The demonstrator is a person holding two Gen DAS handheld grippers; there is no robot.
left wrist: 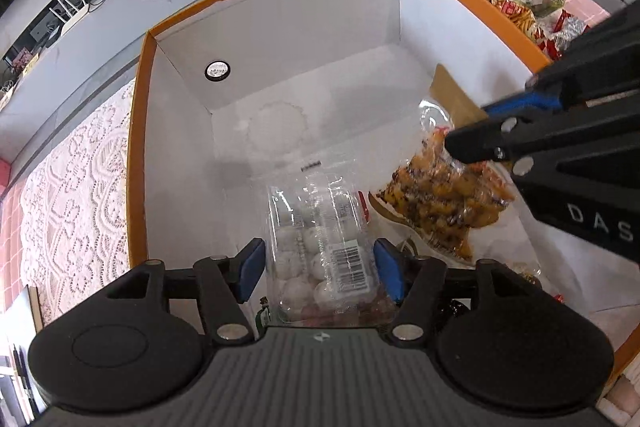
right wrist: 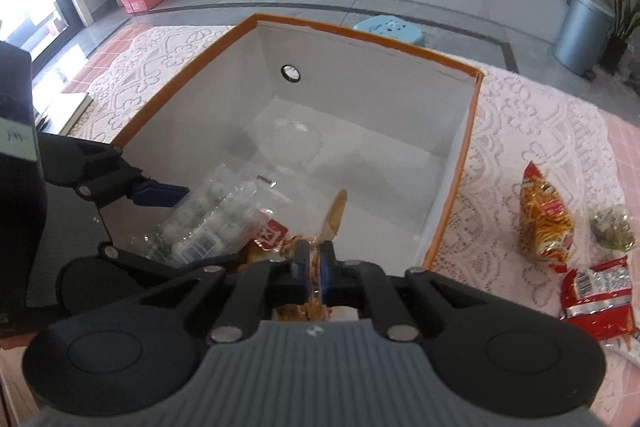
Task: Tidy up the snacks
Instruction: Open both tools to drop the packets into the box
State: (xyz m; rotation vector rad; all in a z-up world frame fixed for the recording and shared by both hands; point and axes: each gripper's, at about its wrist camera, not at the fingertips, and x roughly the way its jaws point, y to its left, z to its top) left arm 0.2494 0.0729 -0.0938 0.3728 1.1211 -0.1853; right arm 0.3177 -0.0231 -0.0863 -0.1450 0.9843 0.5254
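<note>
Orange-rimmed box: seen from the left wrist, the box is white inside and sits on a lacy cloth. Snacks go in here.
Left gripper: the left gripper points steeply down into the box. Its blue pads stand apart, one on each side of a clear bag of white balls.
Is it held: the pads look just off the bag, not pressing it, so the bag seems to be let go and resting low in the box.
Right side of this view: the right gripper reaches in from the right. It pinches the top of a clear bag of brown and yellow snack.
Right wrist view: the right gripper also tilts down into the box. Its two blue pads are tight together on the thin top of the brown snack bag.
Other hand here: the left gripper comes in from the left, next to the white-ball bag.
Still outside: on the cloth, right of the box, lie an orange stick-snack bag, a red packet and a small greenish bag.
How to do it well: I think the left hand should lift straight up so it does not drag its bag. The right hand should lower its bag beside the first one, then open.
</note>
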